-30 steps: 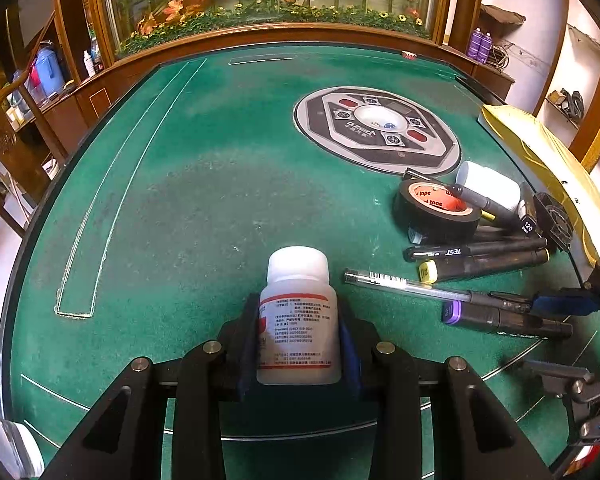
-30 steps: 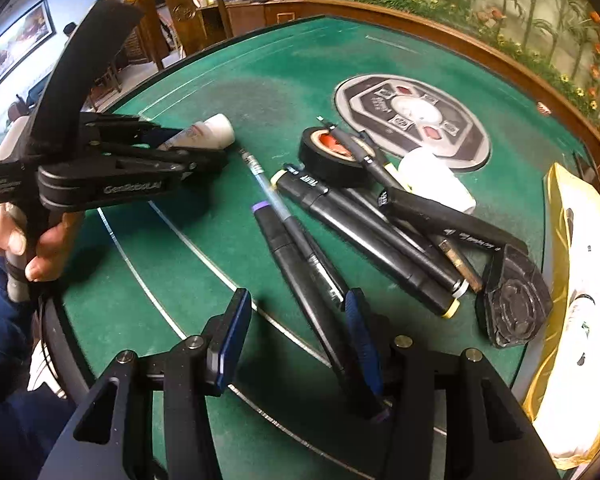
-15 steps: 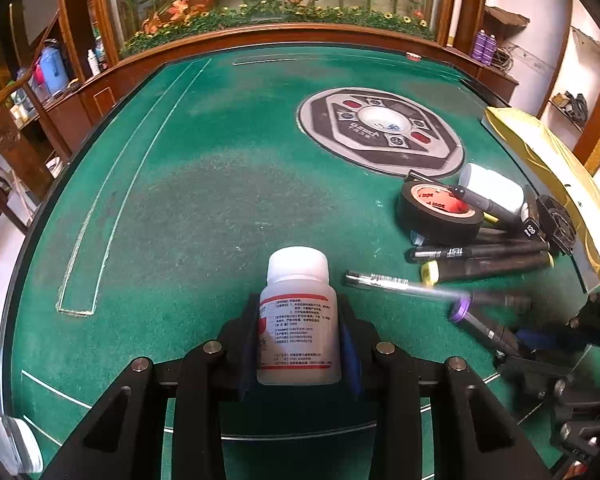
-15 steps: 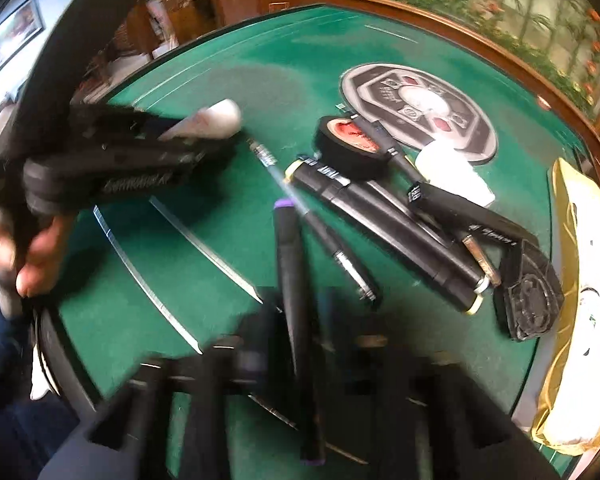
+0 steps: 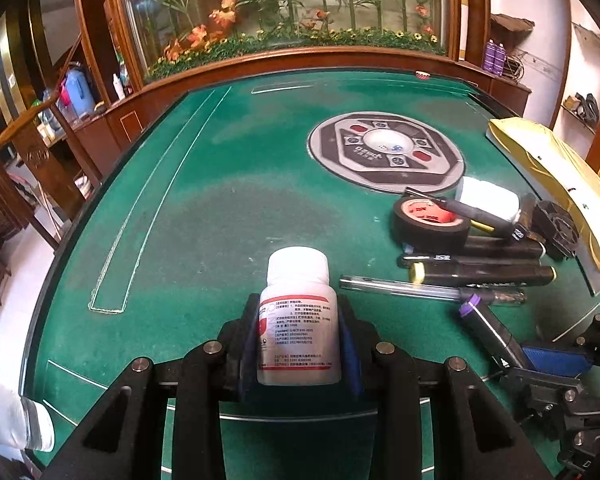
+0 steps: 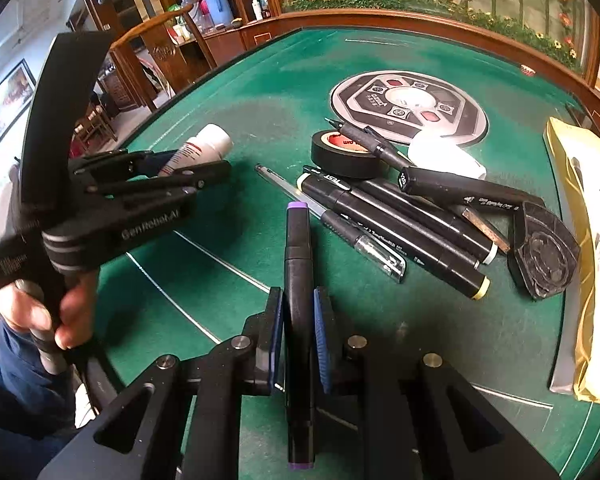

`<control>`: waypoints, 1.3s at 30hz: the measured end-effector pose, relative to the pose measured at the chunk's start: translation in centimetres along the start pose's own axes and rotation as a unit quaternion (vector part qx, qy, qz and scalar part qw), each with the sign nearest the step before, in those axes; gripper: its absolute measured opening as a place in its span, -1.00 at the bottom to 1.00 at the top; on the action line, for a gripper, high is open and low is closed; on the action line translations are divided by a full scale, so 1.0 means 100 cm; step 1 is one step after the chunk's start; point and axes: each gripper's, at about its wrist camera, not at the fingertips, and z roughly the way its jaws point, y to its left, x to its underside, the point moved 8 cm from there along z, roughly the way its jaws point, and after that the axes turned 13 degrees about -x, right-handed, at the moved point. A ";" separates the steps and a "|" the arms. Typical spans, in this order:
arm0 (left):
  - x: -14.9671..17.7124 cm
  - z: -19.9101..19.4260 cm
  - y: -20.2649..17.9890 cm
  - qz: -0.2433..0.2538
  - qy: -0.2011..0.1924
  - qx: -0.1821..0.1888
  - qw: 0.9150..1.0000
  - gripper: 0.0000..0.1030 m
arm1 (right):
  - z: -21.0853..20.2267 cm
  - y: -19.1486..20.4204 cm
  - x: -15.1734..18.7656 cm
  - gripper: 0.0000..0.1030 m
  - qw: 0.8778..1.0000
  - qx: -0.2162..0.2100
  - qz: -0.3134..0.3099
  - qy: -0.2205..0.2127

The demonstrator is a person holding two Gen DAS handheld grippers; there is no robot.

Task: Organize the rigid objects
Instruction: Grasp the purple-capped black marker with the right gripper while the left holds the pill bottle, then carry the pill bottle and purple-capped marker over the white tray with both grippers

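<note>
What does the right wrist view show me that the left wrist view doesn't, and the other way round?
Only the right wrist view shows the person's hand on the left gripper's handle, and the right gripper shut on the purple-capped marker. Only the left wrist view shows the printed label of the white bottle, seen head-on between the left gripper's fingers. Both show the green table, tape roll, black markers and clear pen.

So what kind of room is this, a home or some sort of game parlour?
Probably a home or tea-room mahjong corner: the green felt table has an automatic mahjong centre console, carved wooden furniture stands around it, and a glassed display of artificial flowers sits behind.
</note>
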 end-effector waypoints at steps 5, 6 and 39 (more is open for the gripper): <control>0.000 -0.011 -0.010 0.016 -0.015 -0.013 1.000 -0.27 | -0.007 0.002 0.000 -0.72 1.000 -0.010 0.002 -0.013; 0.000 -0.013 -0.011 0.017 -0.016 -0.013 1.000 -0.27 | -0.008 0.002 0.000 -0.72 1.000 -0.012 0.003 -0.015; -0.026 -0.094 -0.107 0.091 -0.060 0.047 0.993 -0.27 | -0.108 -0.049 0.012 -0.72 0.988 -0.028 0.067 -0.138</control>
